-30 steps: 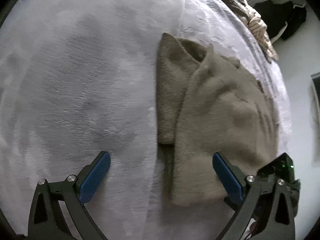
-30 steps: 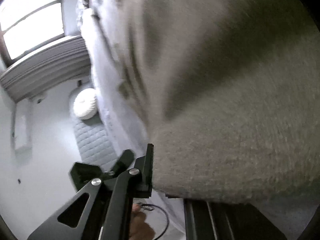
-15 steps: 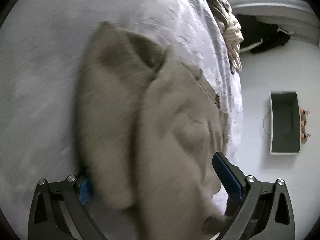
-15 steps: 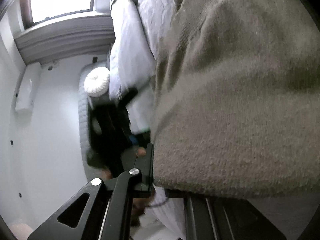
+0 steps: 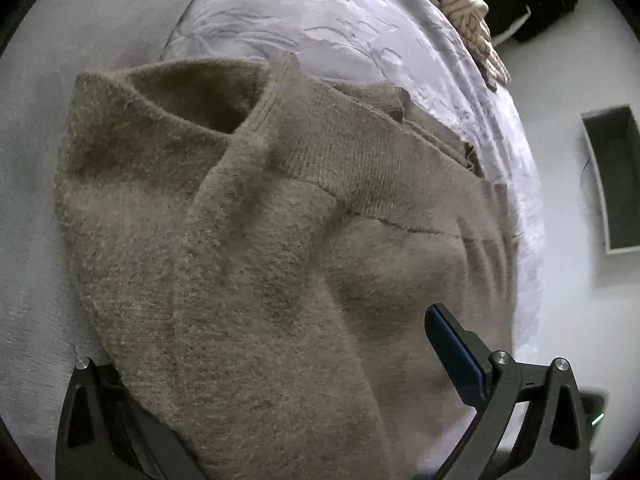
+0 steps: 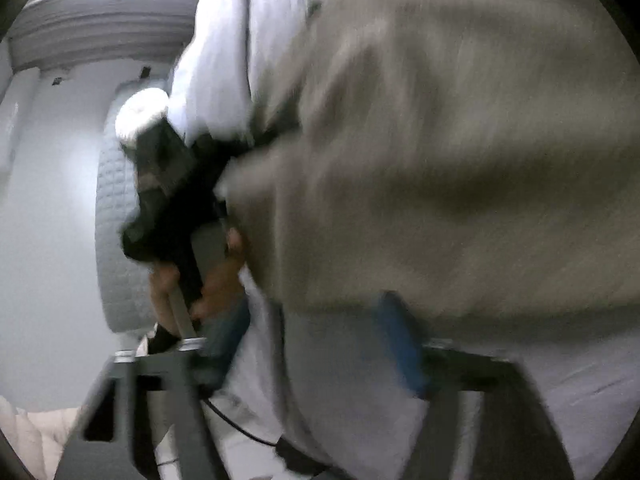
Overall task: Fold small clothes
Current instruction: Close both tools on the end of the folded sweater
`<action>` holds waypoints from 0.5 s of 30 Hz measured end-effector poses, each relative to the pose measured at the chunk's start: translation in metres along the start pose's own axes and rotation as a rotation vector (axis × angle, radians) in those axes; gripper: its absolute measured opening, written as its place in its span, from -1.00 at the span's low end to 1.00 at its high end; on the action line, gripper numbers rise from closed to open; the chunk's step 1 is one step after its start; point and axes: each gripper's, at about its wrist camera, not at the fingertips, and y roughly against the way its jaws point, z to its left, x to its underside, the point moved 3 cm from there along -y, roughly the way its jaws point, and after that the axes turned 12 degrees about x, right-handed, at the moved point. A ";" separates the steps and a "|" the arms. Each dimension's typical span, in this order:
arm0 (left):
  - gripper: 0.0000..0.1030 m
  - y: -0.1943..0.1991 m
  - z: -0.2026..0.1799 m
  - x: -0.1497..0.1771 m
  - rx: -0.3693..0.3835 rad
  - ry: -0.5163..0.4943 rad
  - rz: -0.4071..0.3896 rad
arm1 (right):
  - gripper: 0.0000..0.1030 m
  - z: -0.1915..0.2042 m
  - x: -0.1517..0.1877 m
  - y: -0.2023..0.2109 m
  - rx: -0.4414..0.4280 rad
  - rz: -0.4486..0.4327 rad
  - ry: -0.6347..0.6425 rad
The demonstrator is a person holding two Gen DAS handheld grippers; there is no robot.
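A beige knitted garment (image 5: 260, 248) lies folded over on the pale bed cover (image 5: 360, 32) and fills the left wrist view. My left gripper (image 5: 280, 360) is open, its fingers astride the garment's near end; the left finger is hidden under the knit, the right blue pad (image 5: 454, 350) shows beside it. In the blurred right wrist view the same garment (image 6: 460, 160) fills the upper right. My right gripper (image 6: 316, 344) is open, its blue pads just below the garment's edge, not holding it. The left gripper's body and a hand (image 6: 180, 240) show to the left.
A striped cloth (image 5: 472, 12) lies at the bed's far edge, dark clothes (image 5: 536, 4) on the floor beyond. A dark rectangular box (image 5: 612, 176) sits on the floor to the right. A quilted grey seat (image 6: 116, 240) and white cushion stand beside the bed.
My right gripper has opened and let go of the garment's edge. My left gripper has moved forward over the garment, which now lies between its fingers.
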 end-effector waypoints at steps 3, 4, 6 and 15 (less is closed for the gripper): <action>0.98 0.001 -0.002 0.001 -0.054 -0.025 -0.010 | 0.40 -0.010 -0.029 0.024 0.085 -0.111 0.003; 0.93 -0.001 -0.004 0.000 -0.075 -0.031 -0.017 | 0.03 -0.009 -0.044 0.024 0.111 -0.128 -0.003; 0.58 -0.001 -0.004 0.000 -0.146 -0.046 -0.026 | -0.83 -0.014 -0.067 0.020 0.191 -0.151 -0.015; -0.53 0.007 -0.025 -0.005 -0.193 -0.109 -0.059 | -0.91 -0.022 -0.079 -0.017 0.404 -0.141 0.111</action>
